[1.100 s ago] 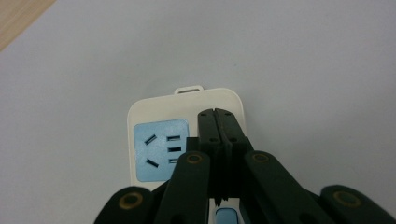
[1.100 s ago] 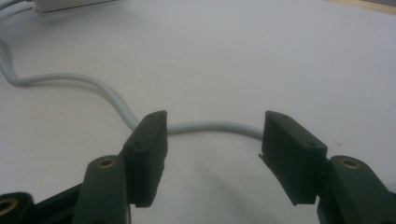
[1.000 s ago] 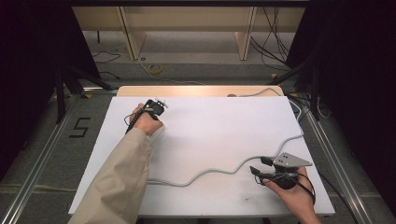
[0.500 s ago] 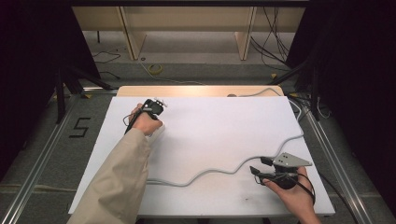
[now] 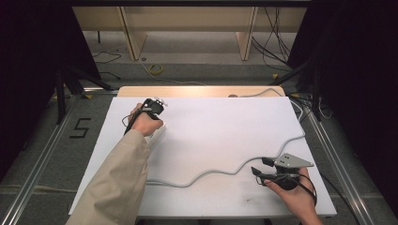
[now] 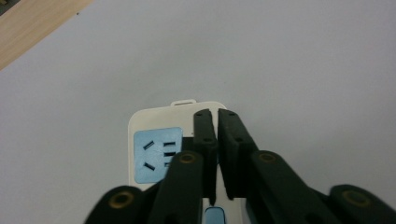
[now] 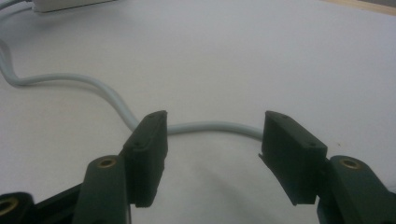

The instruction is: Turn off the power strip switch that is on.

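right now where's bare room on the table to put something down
The widest free patch is the white table top between the left gripper over the power strip and the grey cable, out to the far right corner. A narrower strip lies along the near edge below the cable. It is crowded by the power strip and around the right gripper.

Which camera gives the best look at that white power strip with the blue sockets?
The left gripper view: the power strip lies close below the nearly shut left tool, one blue socket plain. The high view shows a sliver beside the hand; the right gripper view catches its edge and grey cable.
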Demonstrator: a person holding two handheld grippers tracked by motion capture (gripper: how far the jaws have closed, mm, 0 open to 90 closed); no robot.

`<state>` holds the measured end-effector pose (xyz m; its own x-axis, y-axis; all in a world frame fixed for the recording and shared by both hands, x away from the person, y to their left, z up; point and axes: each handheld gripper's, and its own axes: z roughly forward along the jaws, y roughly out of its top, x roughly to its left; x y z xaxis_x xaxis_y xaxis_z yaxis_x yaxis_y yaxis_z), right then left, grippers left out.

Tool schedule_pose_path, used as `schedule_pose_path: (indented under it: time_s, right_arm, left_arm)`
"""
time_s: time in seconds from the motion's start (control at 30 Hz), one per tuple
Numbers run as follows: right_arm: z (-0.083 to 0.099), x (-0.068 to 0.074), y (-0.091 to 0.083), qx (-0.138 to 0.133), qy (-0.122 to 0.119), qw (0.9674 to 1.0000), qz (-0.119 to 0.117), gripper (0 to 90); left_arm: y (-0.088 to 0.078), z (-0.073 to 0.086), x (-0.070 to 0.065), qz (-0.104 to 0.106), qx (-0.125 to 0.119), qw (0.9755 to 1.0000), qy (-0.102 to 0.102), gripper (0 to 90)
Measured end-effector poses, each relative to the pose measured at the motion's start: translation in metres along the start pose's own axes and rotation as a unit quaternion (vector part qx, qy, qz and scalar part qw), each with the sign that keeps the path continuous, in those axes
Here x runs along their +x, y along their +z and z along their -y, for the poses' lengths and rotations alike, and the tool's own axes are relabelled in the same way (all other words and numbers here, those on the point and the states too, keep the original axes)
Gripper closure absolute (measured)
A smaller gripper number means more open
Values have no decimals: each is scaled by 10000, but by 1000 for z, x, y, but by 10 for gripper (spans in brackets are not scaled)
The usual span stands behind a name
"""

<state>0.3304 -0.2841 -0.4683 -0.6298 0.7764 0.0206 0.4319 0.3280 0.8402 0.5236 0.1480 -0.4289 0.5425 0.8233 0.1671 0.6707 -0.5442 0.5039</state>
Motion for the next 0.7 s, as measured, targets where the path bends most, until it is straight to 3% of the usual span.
schedule_pose_path:
  time_s: [0.27,0.7]
  right_arm:
    - [0,0,0,-2,4,10000,0,418]
    - [0,0,0,-22,0,10000,9,418]
  left_arm:
    - [-10,2,-1,45,-182,9998,-29,796]
    - [-27,7,-5,200,-632,9976,-211,597]
